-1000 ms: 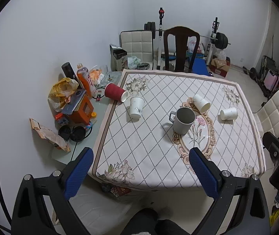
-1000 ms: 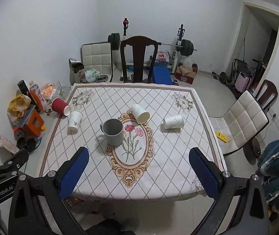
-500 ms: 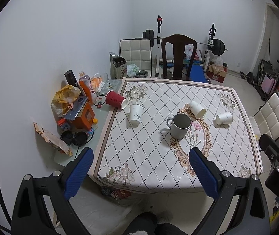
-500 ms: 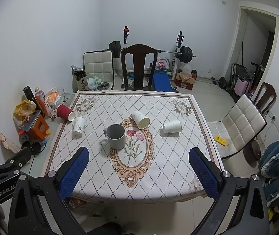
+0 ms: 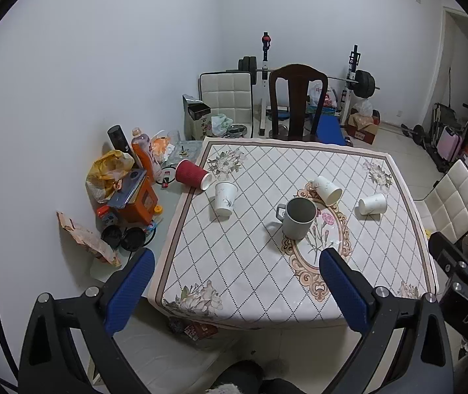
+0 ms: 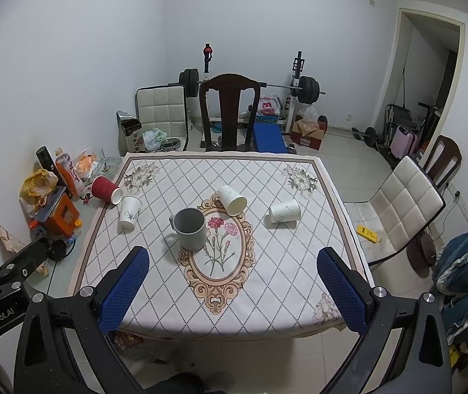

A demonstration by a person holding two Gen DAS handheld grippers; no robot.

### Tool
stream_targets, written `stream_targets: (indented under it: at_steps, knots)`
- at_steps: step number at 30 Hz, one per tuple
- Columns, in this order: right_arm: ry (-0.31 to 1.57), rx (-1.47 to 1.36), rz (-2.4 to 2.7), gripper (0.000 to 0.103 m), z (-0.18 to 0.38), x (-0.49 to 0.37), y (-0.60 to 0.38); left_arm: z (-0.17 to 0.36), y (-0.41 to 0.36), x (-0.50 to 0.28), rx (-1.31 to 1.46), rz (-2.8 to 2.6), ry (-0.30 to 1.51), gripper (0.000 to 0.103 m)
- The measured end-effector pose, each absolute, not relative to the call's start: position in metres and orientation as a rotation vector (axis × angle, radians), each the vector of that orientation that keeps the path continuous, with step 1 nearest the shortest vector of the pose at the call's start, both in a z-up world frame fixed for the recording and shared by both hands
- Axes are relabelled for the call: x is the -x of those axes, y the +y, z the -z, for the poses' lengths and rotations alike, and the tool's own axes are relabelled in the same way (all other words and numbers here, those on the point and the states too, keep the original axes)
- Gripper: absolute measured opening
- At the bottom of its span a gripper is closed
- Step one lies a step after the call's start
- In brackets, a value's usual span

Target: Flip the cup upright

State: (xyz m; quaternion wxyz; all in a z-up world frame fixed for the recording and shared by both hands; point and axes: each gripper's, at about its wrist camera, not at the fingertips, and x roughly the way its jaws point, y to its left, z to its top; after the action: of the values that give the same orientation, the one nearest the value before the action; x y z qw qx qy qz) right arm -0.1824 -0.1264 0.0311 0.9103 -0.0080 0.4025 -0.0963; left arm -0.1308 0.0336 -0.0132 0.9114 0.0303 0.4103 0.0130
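Observation:
A table (image 5: 240,282) with a diamond-pattern cloth holds several cups. A grey mug (image 5: 298,218) (image 6: 190,229) stands upright near the middle. Two white paper cups lie on their sides: one behind the mug (image 5: 327,190) (image 6: 232,199), one to the right (image 5: 372,203) (image 6: 285,210). A red paper cup (image 5: 192,174) (image 6: 106,189) lies on its side at the left edge. A white cup (image 5: 224,197) (image 6: 129,211) stands beside it, wide end up. My left gripper (image 5: 234,292) and right gripper (image 6: 232,290) are open and empty, well back from the table's near edge.
A low side table at the left holds bottles, a yellow bag (image 5: 109,170) and an orange box (image 5: 137,202). A dark wooden chair (image 6: 229,113) stands at the far side. A white padded chair (image 6: 401,210) stands at the right. Weights and a barbell rack (image 6: 294,87) line the back wall.
Both grippers have pulled back and up from the table, so the table looks smaller and farther. The cups have not moved. Both grippers stay open.

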Motion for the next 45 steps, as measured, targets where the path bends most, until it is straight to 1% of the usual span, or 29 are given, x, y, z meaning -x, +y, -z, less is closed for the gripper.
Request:
stream_targets:
  at_steps: [45]
  knots:
    - [0.841,0.014,0.195,0.103,-0.0304,0.1838,-0.1292,0.0073,0.0328,0.1346,-0.041,-0.015,0.839,0.103]
